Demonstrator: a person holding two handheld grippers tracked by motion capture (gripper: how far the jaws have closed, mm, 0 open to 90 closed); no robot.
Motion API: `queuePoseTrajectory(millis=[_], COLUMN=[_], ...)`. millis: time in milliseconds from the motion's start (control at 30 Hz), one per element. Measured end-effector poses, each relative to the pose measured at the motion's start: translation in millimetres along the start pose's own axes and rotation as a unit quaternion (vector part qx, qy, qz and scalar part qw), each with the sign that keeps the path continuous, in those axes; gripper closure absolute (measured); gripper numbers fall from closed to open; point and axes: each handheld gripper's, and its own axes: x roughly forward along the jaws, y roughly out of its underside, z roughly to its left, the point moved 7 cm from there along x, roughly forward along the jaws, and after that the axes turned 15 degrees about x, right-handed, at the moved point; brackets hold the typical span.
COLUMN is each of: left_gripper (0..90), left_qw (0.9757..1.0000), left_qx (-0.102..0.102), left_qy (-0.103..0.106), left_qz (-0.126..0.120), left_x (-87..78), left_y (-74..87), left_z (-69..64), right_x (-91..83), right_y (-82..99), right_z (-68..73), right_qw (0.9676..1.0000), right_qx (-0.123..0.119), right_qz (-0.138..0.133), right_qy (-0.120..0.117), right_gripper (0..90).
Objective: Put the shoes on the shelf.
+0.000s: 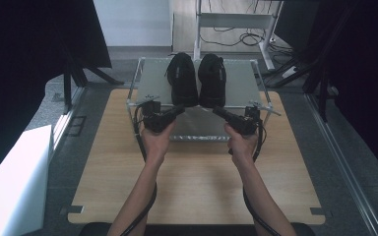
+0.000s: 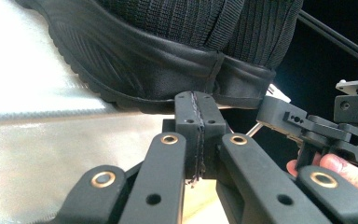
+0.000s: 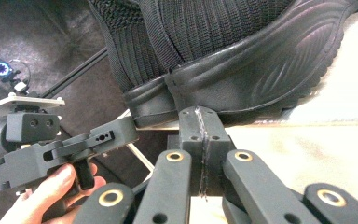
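Two black knit shoes stand side by side, heels toward me, on the top shelf (image 1: pixel 152 81) of a small metal-framed rack: the left shoe (image 1: pixel 183 78) and the right shoe (image 1: pixel 212 78). My left gripper (image 1: pixel 180 108) is shut with nothing in it, and its tips sit just at the left shoe's heel (image 2: pixel 168 60). My right gripper (image 1: pixel 216 110) is also shut and empty, with its tips (image 3: pixel 200 112) just under the right shoe's heel (image 3: pixel 242 74). The two grippers point inward toward each other. Whether either one touches a sole I cannot tell.
The rack stands at the far middle of a wooden table (image 1: pixel 197 187). A white box (image 1: pixel 15 182) lies off the table's left side. Black curtains and stand legs (image 1: pixel 78 73) flank both sides. A white desk frame with cables (image 1: pixel 236 29) is behind.
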Motion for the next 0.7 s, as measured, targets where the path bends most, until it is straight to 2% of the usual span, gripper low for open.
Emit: queuePoseTrajectory(millis=[67, 200, 267, 367, 467, 600, 700], left_gripper=[89.5, 89.5, 89.6, 89.5, 89.6, 89.2, 81.1], left_qw=[1.0000, 0.9999, 1.0000, 0.9997, 0.9998, 0.9998, 0.9999], left_qx=[-0.004, 0.000, -0.007, 0.000, -0.013, -0.011, -0.012], left_qy=[0.001, -0.008, -0.003, -0.019, -0.013, -0.013, -0.007], left_qz=[-0.001, 0.009, 0.005, 0.016, 0.012, 0.011, 0.002], left_x=[2.3, 7.2, 9.4, 13.9, 17.2, 16.7, 14.6], left_y=[-1.1, -1.2, -1.8, -1.8, -1.9, -2.6, -2.4], left_z=[2.0, 5.1, 6.6, 9.2, 11.7, 10.7, 7.8], right_x=[2.9, 8.3, 10.6, 12.7, 14.2, 15.0, 13.3], right_y=[-1.6, -4.7, -6.4, -7.7, -8.6, -9.5, -8.7], right_z=[-2.4, -8.0, -11.2, -13.6, -15.3, -15.9, -15.8], right_qw=[1.0000, 0.9999, 0.9997, 0.9996, 0.9996, 0.9996, 0.9996], right_qx=[0.001, 0.009, 0.014, 0.018, 0.019, 0.022, 0.021], right_qz=[-0.001, -0.005, -0.008, -0.009, -0.010, -0.007, -0.005], right_qy=[0.004, 0.013, 0.018, 0.018, 0.018, 0.017, 0.016], right_gripper=[89.9, 89.9, 89.9, 89.9, 89.9, 89.9, 88.0])
